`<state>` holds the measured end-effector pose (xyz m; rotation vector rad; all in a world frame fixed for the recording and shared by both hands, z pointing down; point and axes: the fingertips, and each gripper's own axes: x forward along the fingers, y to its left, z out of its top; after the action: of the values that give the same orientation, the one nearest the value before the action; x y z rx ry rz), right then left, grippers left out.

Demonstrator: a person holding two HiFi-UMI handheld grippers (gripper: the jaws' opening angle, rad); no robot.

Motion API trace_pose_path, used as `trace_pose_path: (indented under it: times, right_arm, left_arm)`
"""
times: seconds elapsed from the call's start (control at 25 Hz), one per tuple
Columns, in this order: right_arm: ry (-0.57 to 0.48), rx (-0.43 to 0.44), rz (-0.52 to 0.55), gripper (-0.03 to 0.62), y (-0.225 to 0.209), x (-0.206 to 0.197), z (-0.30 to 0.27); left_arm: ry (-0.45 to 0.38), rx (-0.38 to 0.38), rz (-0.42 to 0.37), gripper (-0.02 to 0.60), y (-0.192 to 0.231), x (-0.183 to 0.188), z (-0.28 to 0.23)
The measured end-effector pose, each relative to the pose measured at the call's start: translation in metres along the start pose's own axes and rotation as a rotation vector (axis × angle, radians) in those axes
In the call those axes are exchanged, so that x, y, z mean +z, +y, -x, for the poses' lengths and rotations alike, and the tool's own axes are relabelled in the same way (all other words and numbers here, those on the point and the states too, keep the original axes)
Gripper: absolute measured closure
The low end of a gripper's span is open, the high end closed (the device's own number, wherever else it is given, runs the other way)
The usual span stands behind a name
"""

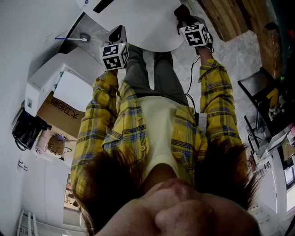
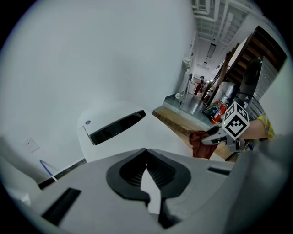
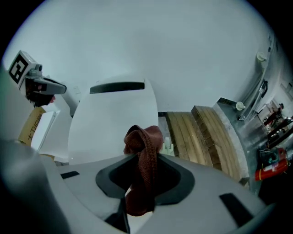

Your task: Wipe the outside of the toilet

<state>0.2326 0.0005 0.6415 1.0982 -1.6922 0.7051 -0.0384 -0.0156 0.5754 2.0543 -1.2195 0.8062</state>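
Observation:
The white toilet (image 1: 138,18) with its lid down sits at the top of the head view. A dark slot (image 2: 116,128) runs across its back part. My left gripper (image 2: 146,153) hovers over the near left side of the lid (image 2: 155,135); its jaws are shut with nothing in them. My right gripper (image 3: 143,157) is shut on a red-brown cloth (image 3: 144,155), which hangs bunched between the jaws over the lid's right edge (image 3: 114,119). In the head view the left gripper (image 1: 119,33) and the right gripper (image 1: 183,16) are level, the cloth (image 1: 180,11) at the right one's tip.
Wooden planks (image 3: 201,132) lie on the floor right of the toilet. A white cabinet (image 1: 55,78) and a cardboard box (image 1: 60,110) stand to its left, with a black bag (image 1: 27,129) beyond. A grab rail (image 3: 256,91) is on the right wall.

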Motion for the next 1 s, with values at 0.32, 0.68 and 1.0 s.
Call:
trace_pose_path:
  times: [0.32,0.68,1.0]
  right_arm:
    - [-0.067,-0.002,-0.007,0.470,0.015,0.025,0.029]
    - [-0.132,0.000,-0.027,0.471,0.030,0.050,0.064]
    - [-0.221,0.018,-0.058,0.471,0.045,0.069,0.102]
  left_arm:
    - [-0.063,0.039,-0.001,0.572,0.013,0.023,0.021]
    - [-0.091,0.025,0.000,0.574,0.013,0.042,0.039]
    - [-0.150,0.004,0.031,0.574,0.007,0.064,0.057]
